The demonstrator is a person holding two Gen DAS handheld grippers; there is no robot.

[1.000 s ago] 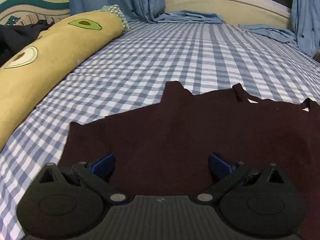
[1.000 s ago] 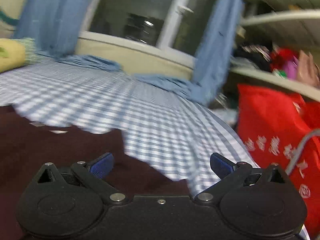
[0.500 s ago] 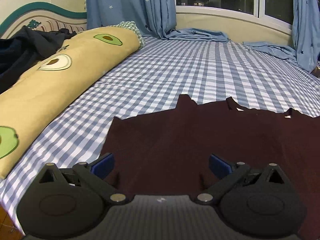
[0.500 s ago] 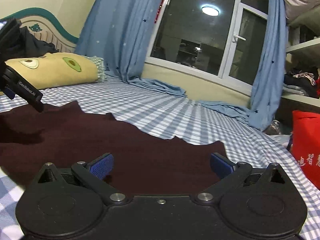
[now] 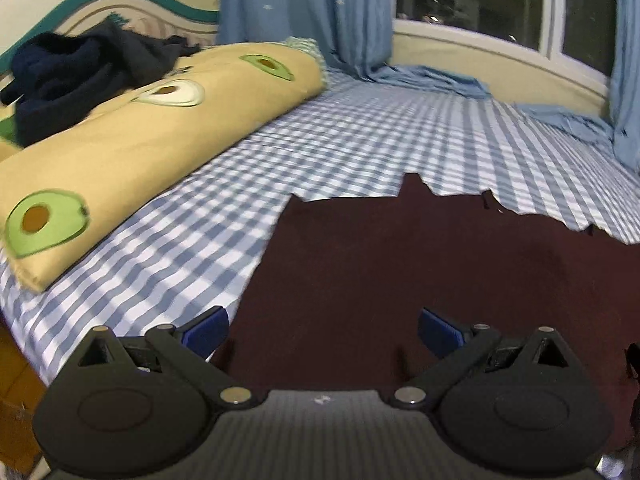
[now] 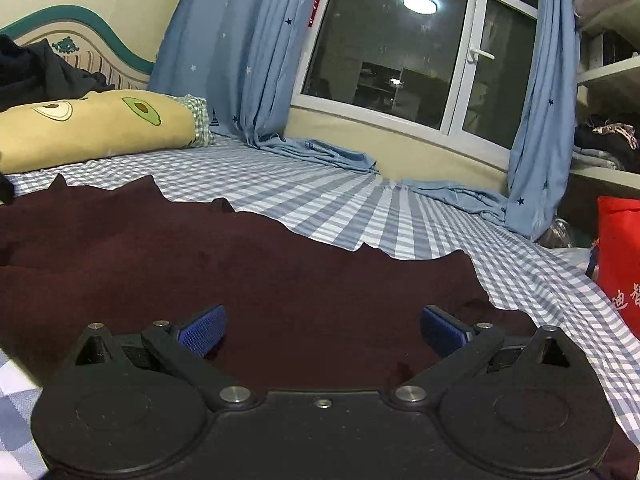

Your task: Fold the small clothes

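Note:
A dark maroon garment [image 5: 420, 272] lies spread flat on the blue-and-white checked bed [image 5: 360, 140]. In the left wrist view my left gripper [image 5: 322, 330] hovers open over the garment's near left part, its blue pads wide apart with nothing between them. The right wrist view shows the same maroon garment [image 6: 260, 280] stretching across the sheet, with its right edge near the bed's side. My right gripper [image 6: 322, 330] is open above the garment's near right part and holds nothing.
A long yellow avocado-print pillow [image 5: 132, 144] lies along the left side, with dark clothes [image 5: 72, 76] piled on it by the headboard. Blue curtains [image 6: 248, 52] and a window sill stand at the far end. A red bag [image 6: 620, 264] sits beside the bed's right edge.
Both grippers pulled back and swung: the left view now shows the garment's left edge and more pillow, the right view shows more of the garment's right end. Both stay open.

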